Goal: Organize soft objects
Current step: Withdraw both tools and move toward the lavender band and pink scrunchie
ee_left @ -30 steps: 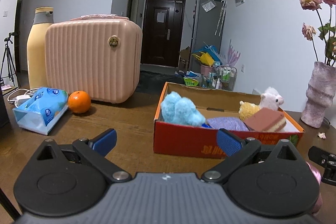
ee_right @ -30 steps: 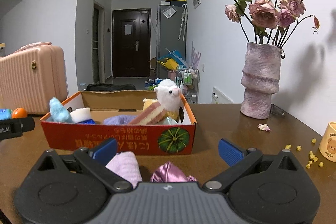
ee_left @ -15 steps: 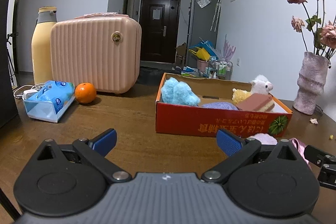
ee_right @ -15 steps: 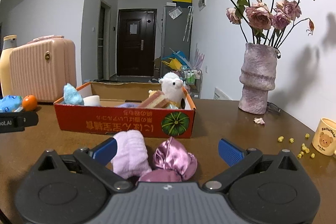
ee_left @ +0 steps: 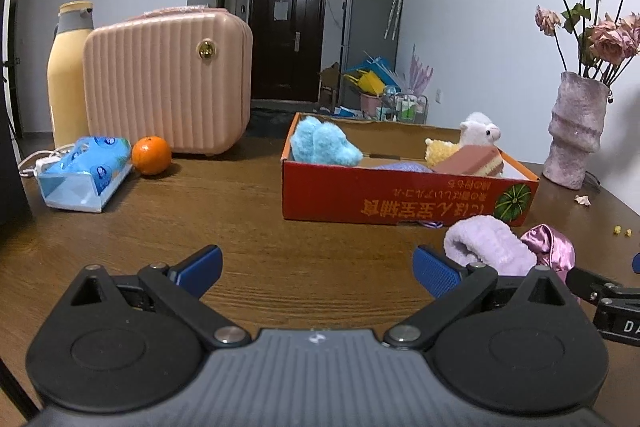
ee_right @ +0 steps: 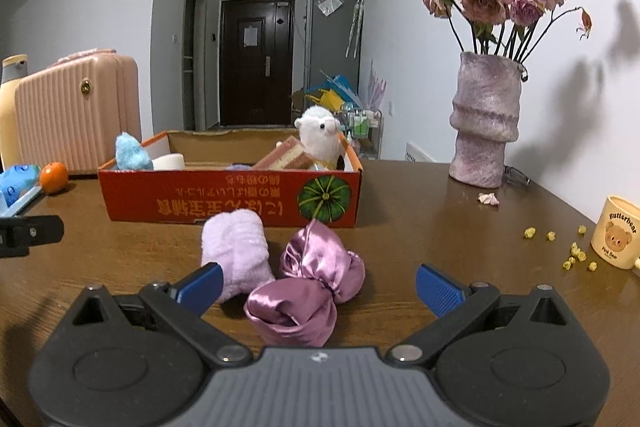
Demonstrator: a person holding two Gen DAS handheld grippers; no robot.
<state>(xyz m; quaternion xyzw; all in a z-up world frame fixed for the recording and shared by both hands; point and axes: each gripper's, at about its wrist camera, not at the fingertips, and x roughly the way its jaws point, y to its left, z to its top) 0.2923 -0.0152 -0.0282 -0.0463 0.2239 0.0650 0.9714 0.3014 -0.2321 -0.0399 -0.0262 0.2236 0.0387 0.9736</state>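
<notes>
A red cardboard box [ee_left: 400, 201] [ee_right: 224, 201] stands on the brown table and holds a blue fluffy toy [ee_left: 322, 147], a white plush llama [ee_right: 320, 137], a cake-shaped sponge [ee_left: 474, 161] and other soft things. In front of the box lie a lilac fluffy sock [ee_right: 236, 255] [ee_left: 486, 247] and a shiny purple satin pouch [ee_right: 308, 291] [ee_left: 550, 251]. My right gripper [ee_right: 318, 285] is open, with the pouch lying between its fingers and the sock by the left finger. My left gripper [ee_left: 318, 267] is open over bare table, the sock just beyond its right finger.
A pink ribbed case [ee_left: 168, 87], a tall yellow bottle [ee_left: 68, 75], an orange [ee_left: 151, 155] and a blue tissue pack [ee_left: 84, 171] sit at the left. At the right stand a vase of dried roses [ee_right: 486, 119], a yellow mug [ee_right: 618, 237] and scattered crumbs [ee_right: 574, 251].
Both grippers have pulled back from the box, so it looks smaller and farther. The sock and the pouch have come fully into view in front of the right gripper.
</notes>
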